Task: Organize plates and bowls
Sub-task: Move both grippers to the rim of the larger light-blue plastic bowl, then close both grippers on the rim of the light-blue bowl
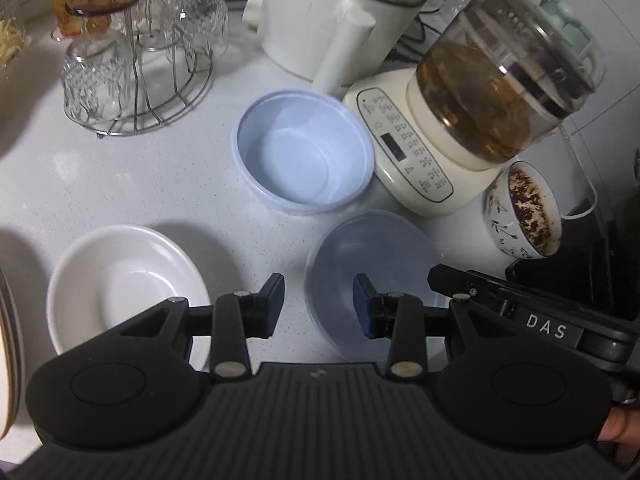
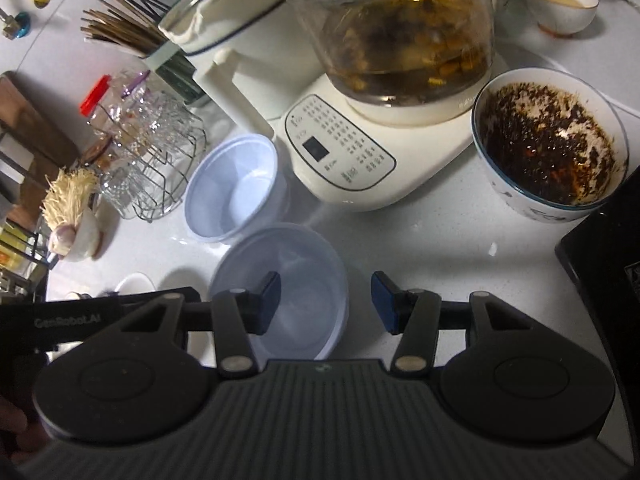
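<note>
Left wrist: left gripper (image 1: 319, 304) released, empty; white plate (image 1: 120, 284) partly hidden behind it. Right gripper (image 2: 325, 300) released, covering the clear bowl's (image 2: 296, 264) near rim.

This is a home kitchen, seen over a white speckled countertop (image 1: 120, 184). A cream electric kettle base with a button panel (image 2: 340, 148) carries a glass pot of brewed tea (image 2: 400, 32) at the upper centre of the right wrist view. A wire rack of upturned cut-glass cups (image 1: 132, 60) stands at upper left. Chopsticks in a holder (image 2: 132, 28), a wooden board (image 2: 28, 120), a patterned bowl crusted with food residue (image 2: 548, 140) and a white dish (image 1: 124, 284) speak of everyday household cooking.
</note>
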A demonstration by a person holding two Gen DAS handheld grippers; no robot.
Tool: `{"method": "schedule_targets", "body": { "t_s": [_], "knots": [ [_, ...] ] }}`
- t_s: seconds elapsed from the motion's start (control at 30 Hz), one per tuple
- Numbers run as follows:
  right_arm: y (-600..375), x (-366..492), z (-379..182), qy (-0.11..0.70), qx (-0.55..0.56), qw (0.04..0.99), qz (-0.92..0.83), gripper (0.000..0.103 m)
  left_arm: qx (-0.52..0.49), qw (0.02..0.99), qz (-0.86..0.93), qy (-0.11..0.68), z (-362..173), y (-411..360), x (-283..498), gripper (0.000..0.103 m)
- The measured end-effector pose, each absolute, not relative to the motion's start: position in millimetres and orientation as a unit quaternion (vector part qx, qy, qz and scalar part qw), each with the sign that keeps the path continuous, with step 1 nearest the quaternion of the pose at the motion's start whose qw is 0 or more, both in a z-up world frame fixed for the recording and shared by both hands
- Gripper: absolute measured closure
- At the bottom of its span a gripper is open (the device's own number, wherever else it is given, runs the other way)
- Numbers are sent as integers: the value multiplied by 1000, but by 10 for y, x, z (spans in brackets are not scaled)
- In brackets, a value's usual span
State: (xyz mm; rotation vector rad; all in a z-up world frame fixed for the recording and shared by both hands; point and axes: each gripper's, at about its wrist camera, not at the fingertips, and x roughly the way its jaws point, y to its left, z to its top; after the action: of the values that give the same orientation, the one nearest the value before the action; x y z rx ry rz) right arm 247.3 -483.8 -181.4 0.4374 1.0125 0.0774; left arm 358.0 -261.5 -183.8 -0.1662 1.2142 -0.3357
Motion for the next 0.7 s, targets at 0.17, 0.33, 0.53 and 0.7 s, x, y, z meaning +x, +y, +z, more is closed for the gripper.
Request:
{"method": "schedule_targets", "body": {
  "t_s": [0.17,0.33,0.53,0.7],
  "knots": [
    [-4828,2569,-1911,493,203,845,46,56,-81,793,-133,589,-2006,-2670,3698,60],
    [-4850,2630,-2052,508,211,834,48,65,-73,785,-133,601,-2092,-2719,3742,70],
    [-4812,2653,-2139,508,228,829,48,83,-37,786,-125,604,-2174,-2759,3735,94],
    [-4777,2654,-2146,507,221,832,42,89,-48,789,-129,599,-2186,-2697,3725,96]
  ]
}}
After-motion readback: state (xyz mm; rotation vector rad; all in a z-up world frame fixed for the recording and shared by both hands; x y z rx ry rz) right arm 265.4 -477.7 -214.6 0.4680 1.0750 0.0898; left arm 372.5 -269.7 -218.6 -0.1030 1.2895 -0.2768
